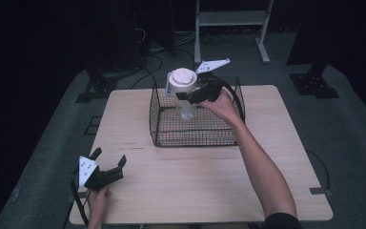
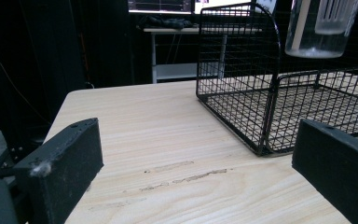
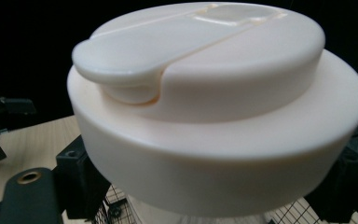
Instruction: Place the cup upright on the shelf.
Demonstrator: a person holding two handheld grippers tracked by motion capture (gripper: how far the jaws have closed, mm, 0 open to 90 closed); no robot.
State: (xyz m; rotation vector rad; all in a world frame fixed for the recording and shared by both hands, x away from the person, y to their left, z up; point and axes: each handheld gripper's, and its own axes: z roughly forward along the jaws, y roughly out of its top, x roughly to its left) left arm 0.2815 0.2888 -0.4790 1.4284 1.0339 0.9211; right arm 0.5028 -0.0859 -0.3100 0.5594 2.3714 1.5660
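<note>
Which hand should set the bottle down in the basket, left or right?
Right. The right gripper already grips the white-lidded bottle and holds it above the wire basket. The left gripper rests open at the table's near-left corner, apart from both.

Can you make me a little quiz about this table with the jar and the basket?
1. True or false: the jar rests on the basket floor.
2. Which gripper holds the jar? A) left B) right
3. Fill in: the left gripper sits low by the table with its jaws ____.

Key:
1. False; the jar hangs above the basket floor.
2. B; the right gripper clamps it just under the white lid.
3. Open, with nothing between them.
</note>
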